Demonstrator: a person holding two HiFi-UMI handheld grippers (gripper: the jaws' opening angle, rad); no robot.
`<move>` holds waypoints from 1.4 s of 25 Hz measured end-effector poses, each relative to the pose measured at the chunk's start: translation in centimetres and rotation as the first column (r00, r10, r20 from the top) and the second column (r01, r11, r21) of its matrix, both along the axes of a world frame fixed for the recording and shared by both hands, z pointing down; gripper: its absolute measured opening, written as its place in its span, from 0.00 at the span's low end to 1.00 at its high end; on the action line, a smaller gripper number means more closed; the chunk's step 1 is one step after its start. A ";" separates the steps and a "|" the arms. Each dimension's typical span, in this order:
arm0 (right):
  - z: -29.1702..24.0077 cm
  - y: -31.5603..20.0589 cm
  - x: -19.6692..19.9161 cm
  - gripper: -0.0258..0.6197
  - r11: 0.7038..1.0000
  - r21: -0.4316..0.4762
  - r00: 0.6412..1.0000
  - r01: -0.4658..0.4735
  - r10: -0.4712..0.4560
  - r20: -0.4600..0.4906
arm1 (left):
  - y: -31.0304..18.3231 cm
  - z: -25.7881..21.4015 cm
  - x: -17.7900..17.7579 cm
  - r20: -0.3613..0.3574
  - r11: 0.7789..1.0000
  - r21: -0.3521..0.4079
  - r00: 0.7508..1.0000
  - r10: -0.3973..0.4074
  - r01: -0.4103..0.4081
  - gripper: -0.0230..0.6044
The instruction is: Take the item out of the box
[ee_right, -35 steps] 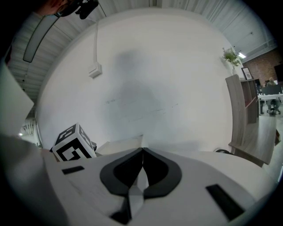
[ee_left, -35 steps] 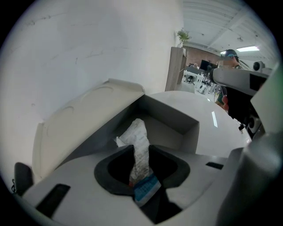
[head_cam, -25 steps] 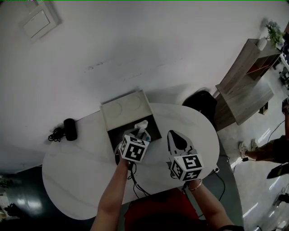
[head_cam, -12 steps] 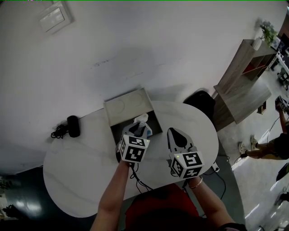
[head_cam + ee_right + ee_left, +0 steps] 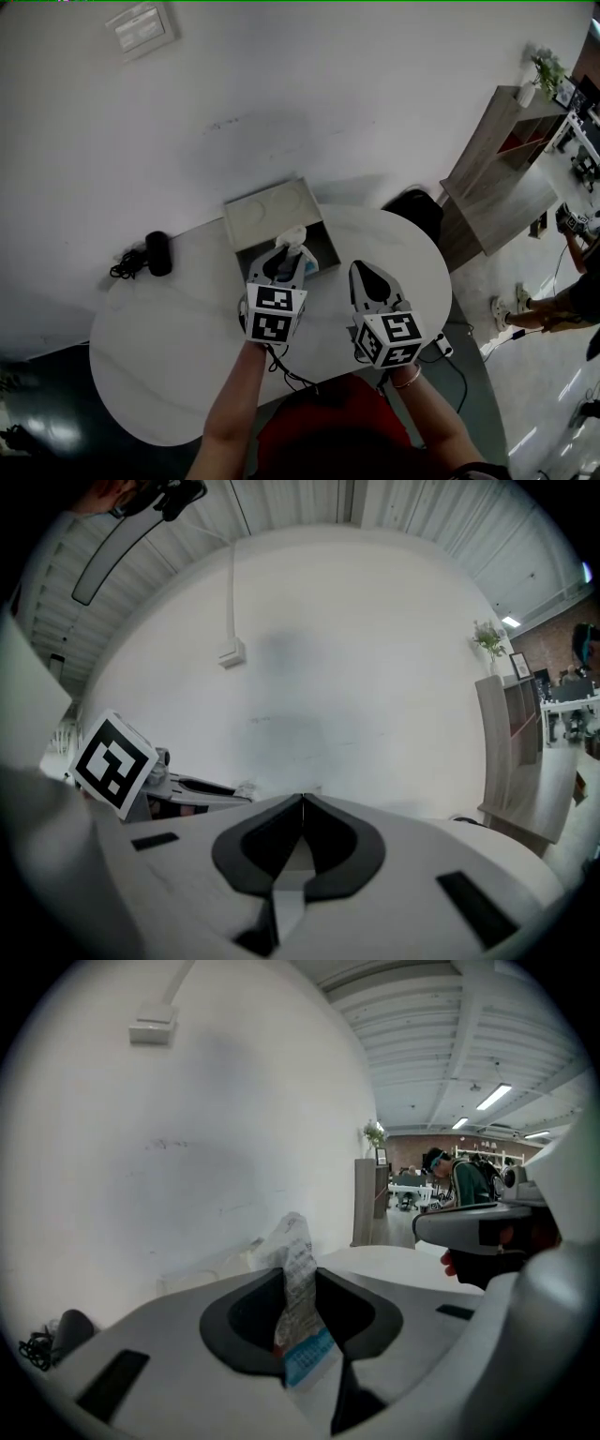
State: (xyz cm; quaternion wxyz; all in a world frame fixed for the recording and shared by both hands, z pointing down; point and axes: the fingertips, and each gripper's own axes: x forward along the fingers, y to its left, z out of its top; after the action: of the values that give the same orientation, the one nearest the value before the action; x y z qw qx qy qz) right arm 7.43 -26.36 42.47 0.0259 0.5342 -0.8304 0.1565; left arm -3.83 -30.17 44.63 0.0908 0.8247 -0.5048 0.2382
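A crinkled clear packet (image 5: 292,234) with a blue label is pinched between the jaws of my left gripper (image 5: 288,247), which holds it up over the open grey box (image 5: 323,246). The box's lid (image 5: 270,208) is folded back toward the wall. In the left gripper view the packet (image 5: 292,1241) sticks up out of the left gripper (image 5: 300,1288), whose jaws press on it from both sides. My right gripper (image 5: 362,270) hovers beside the box to the right, shut and empty; its jaw tips meet in the right gripper view (image 5: 302,799).
The box stands at the far edge of a round white table (image 5: 159,337) against a white wall. A black device with a coiled cable (image 5: 155,253) lies at the table's left. A dark chair (image 5: 417,211) and a wooden shelf (image 5: 511,159) stand to the right.
My left gripper has risen with the packet, lifting it up out of the box. The right gripper has lifted a little beside it.
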 end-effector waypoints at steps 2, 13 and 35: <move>-0.4 0.5 -0.2 0.06 1.000 0.009 1.000 -0.004 0.004 -0.001 | 0.7 -0.8 -0.3 -0.037 1.000 0.027 0.999 -0.005 0.006 0.23; -2.1 3.1 -1.4 0.06 0.998 0.055 1.000 -0.031 0.031 -0.002 | 4.6 -4.0 -2.7 -0.149 0.987 0.151 0.988 -0.032 0.055 0.23; -4.0 8.5 -4.4 0.06 0.993 0.117 0.999 -0.027 0.029 -0.020 | 10.7 -6.8 -5.5 -0.250 0.969 0.235 0.968 -0.018 0.078 0.23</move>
State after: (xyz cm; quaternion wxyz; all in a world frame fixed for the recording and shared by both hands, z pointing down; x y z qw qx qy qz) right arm 3.06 -17.88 38.51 0.0012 0.5481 -0.8302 0.1023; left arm -9.38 -19.51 37.83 0.0568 0.8401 -0.5350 0.0685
